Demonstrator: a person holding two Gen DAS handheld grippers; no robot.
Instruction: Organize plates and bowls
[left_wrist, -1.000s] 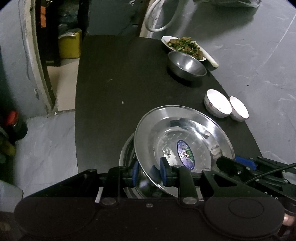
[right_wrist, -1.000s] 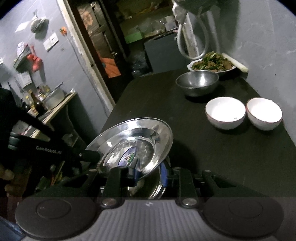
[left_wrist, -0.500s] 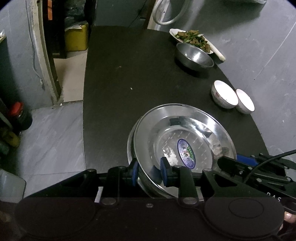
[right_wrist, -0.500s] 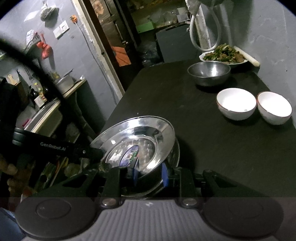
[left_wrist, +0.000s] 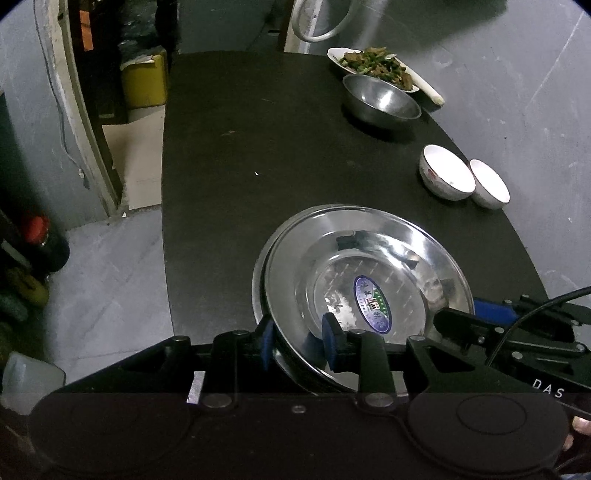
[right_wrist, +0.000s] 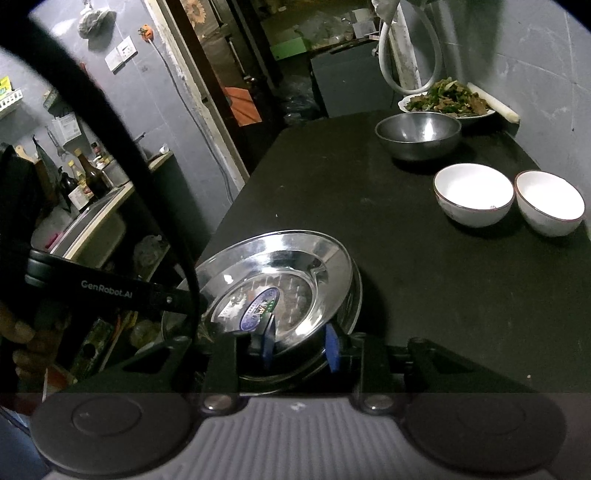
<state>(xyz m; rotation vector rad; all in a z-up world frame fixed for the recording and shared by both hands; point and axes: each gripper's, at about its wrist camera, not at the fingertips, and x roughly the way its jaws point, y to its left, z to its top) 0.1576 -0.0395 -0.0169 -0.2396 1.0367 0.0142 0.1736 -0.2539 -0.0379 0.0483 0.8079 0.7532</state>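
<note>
Both grippers straddle the top steel plate's (left_wrist: 369, 273) rim, left gripper (left_wrist: 297, 341) and right gripper (right_wrist: 300, 345), jaws just easing apart, pads look barely off it. Plate's nested on a second plate (left_wrist: 258, 273) underneath. Dragging out crooked could skid the stack off the table edge (left_wrist: 166, 258).

two stacked steel plates (left_wrist: 369, 266), two white bowls (left_wrist: 447, 171), one steel bowl (left_wrist: 380, 98), one dish of food (left_wrist: 373, 66).

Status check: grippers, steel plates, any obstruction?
Left gripper, right gripper: jaws easing open astride top plate rim. Plate nested on lower plate. Nothing obstructing.
</note>
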